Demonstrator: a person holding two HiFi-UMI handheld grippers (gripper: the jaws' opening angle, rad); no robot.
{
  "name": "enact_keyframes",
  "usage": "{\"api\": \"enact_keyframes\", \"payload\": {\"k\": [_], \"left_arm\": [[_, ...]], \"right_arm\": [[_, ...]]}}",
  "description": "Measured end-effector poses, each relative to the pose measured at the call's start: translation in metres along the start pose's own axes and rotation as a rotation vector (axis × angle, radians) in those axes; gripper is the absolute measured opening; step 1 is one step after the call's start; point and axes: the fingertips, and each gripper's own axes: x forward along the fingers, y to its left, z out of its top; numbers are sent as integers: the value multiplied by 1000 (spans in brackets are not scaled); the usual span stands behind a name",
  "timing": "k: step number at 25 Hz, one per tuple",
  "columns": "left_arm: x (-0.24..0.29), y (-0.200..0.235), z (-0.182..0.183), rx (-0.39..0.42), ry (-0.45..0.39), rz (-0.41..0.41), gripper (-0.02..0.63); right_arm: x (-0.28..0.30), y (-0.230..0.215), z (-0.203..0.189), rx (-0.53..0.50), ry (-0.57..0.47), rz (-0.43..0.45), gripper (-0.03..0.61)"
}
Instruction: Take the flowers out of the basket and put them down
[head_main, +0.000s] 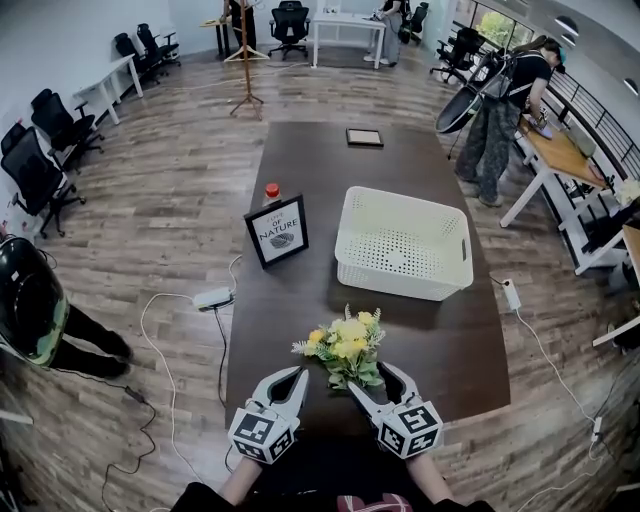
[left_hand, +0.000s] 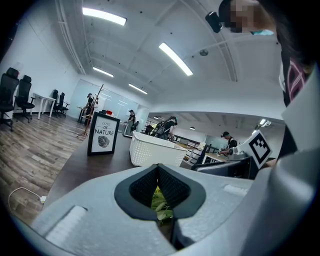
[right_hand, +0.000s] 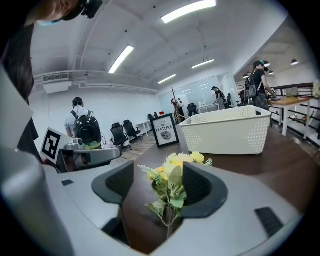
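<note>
**A:** First, the fingers. Left gripper (left_hand: 158, 168)?

**B:** Jaws drawn together, leaving only a thin slit between the black pads (left_hand: 175, 189). Green leaves show through the slit. I cannot tell whether the pads touch them.

**A:** Right gripper (right_hand: 165, 187)?

**B:** Jaws partly apart. The flowers (right_hand: 172, 172) stand in the gap, closer to the pad at picture right, with a leaf overlapping that pad. There is clear space on the other side, so it has no firm hold.

**A:** Item: flowers, location?

**B:** One small bunch, yellow blooms and green leaves, out of the basket. It is on the dark table (head_main: 310, 170) near the person's edge, blooms pointing away and stems toward the right gripper. The left gripper's tip is just beside its left flank.

**A:** Item: basket?

**B:** One white perforated basket (head_main: 400, 270), upright, beyond the flowers and well apart from them.

**A:** Other table stock?

**B:** One framed "Love of Nature" sign (head_main: 277, 231), propped left of the basket. One bottle with a red cap (head_main: 271, 192), just behind the sign. One small dark frame (head_main: 364, 137), flat at the far end.

**A:** Surroundings?

**B:** A white power strip (head_main: 212, 297) and its cables on the wooden floor, and a person (head_main: 500, 110) bent over a desk at far right.
</note>
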Motion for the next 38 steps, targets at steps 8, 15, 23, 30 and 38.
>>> {"api": "enact_keyframes", "payload": {"k": [8, 15, 23, 30, 38], "left_arm": [[-2, -4, -1, -1, -1, 8, 9], [0, -9, -3, -1, 1, -5, 9], [3, -10, -4, 2, 6, -13, 8], [4, -10, -4, 3, 10, -19, 9], [8, -14, -9, 3, 24, -41, 8]], "right_arm": [[-5, -3, 2, -7, -13, -32, 193], [-3, 1, -4, -43, 14, -45, 138], [-4, -6, -5, -23, 2, -93, 49], [-3, -13, -8, -14, 14, -131, 9], [-2, -14, -11, -36, 24, -144, 8]]}}
